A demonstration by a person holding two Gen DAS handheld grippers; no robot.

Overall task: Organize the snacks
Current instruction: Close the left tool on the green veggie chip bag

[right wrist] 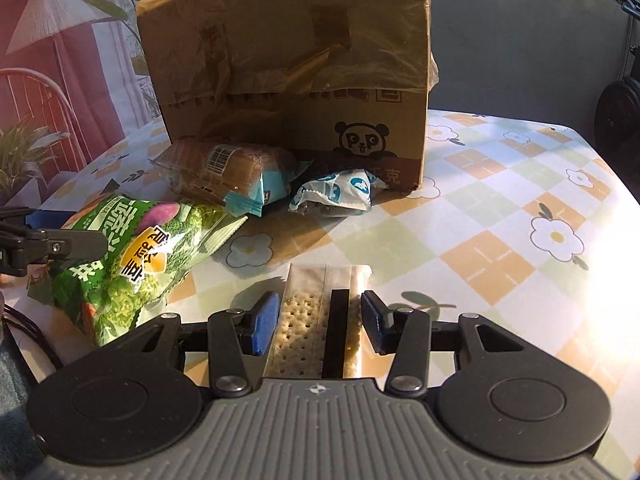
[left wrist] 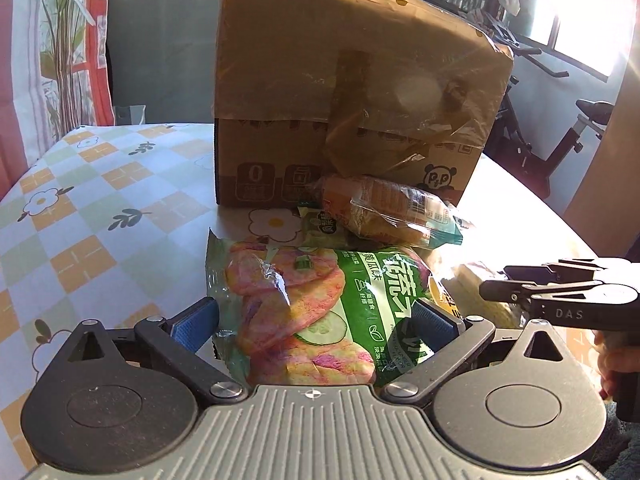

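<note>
Near the table's front edge, my left gripper [left wrist: 316,320] straddles the green vegetable-crisp bag [left wrist: 320,312] wide open while my right gripper [right wrist: 320,320] flanks the cracker packet [right wrist: 316,312], pads apparently untouched, so I should centre both before squeezing.

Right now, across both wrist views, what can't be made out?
- Inside of the cardboard box: both views show only closed outer walls.
- Near end of the cracker pack: right wrist view, hidden under the right tool.
- Small green packet: left wrist view, mostly covered by the bread pack.
- Room at right: left wrist view, washed out by sun glare.
</note>
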